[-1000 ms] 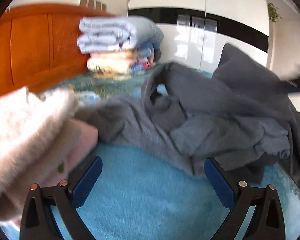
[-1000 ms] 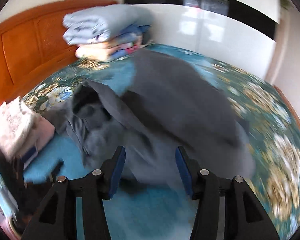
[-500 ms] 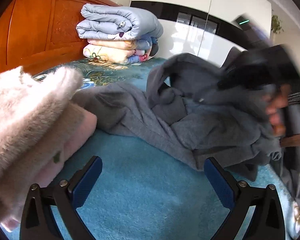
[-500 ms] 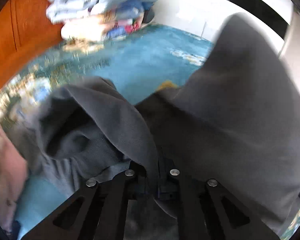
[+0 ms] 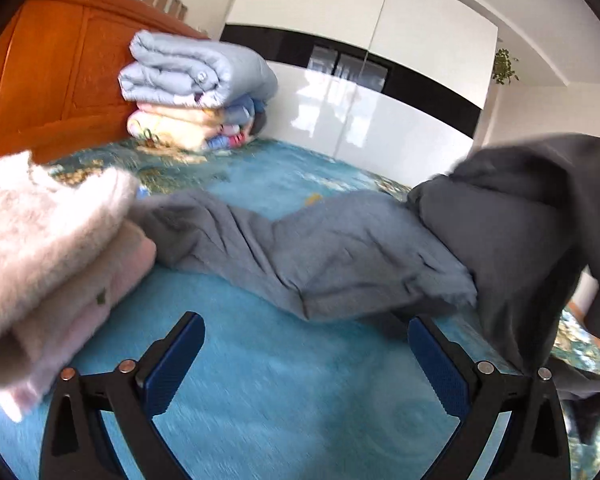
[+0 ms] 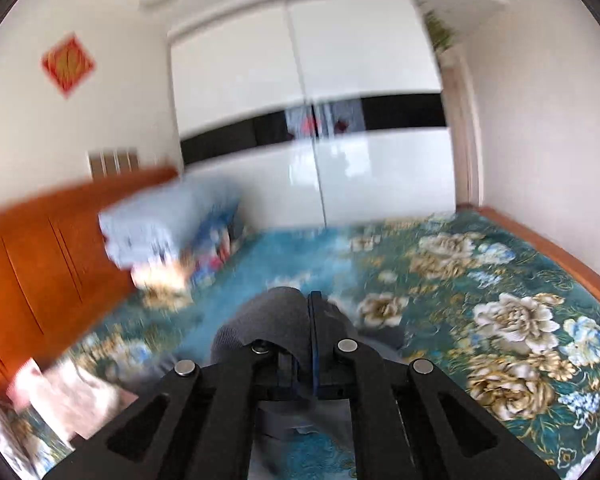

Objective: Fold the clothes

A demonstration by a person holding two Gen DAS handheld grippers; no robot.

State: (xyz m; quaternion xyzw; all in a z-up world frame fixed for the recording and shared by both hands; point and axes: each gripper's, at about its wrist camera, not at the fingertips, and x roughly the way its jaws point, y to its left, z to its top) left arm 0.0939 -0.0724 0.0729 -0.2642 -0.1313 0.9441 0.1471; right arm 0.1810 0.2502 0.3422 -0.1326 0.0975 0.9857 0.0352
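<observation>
Currently your right gripper (image 6: 310, 344) pinches the grey garment (image 5: 340, 248), lifted and unfolded, your left gripper (image 5: 306, 364) gapes empty, and pink folded clothes (image 5: 48, 256) lie beside.

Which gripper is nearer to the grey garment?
Right. The right gripper is shut on the grey garment, lifting part of it. The left gripper hangs open short of it, not touching.

Ahead of your left tongs (image 5: 306, 354), the garment (image 5: 340, 256) lies on the bed (image 5: 284, 392); folded towels (image 5: 48, 264) sit at 9 o'clock, stacked quilts (image 5: 196, 92) against the headboard (image 5: 52, 80) at 11 o'clock.
</observation>
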